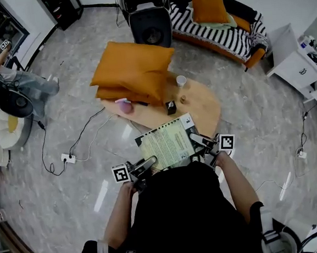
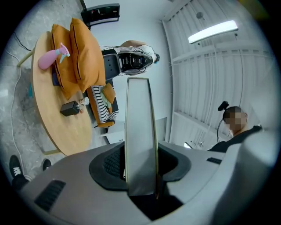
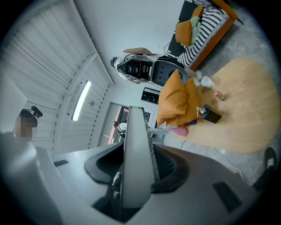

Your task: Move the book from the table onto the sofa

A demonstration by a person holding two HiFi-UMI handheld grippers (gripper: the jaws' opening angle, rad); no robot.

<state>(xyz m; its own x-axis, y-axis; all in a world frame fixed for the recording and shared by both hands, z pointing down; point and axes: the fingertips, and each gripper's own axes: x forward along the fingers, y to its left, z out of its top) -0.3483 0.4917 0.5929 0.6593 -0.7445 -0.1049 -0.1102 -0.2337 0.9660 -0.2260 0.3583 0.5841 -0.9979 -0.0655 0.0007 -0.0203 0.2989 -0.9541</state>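
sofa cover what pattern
The sofa cover has black and white stripes; the head view shows it best.

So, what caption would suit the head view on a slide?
Left gripper and right gripper hold a book by the wooden table, striped sofa beyond.

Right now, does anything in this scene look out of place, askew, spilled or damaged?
Yes. Two orange cushions are piled on the wooden table instead of on the sofa, and they cover much of the tabletop. That is an odd place for them. Nothing looks spilled or broken.
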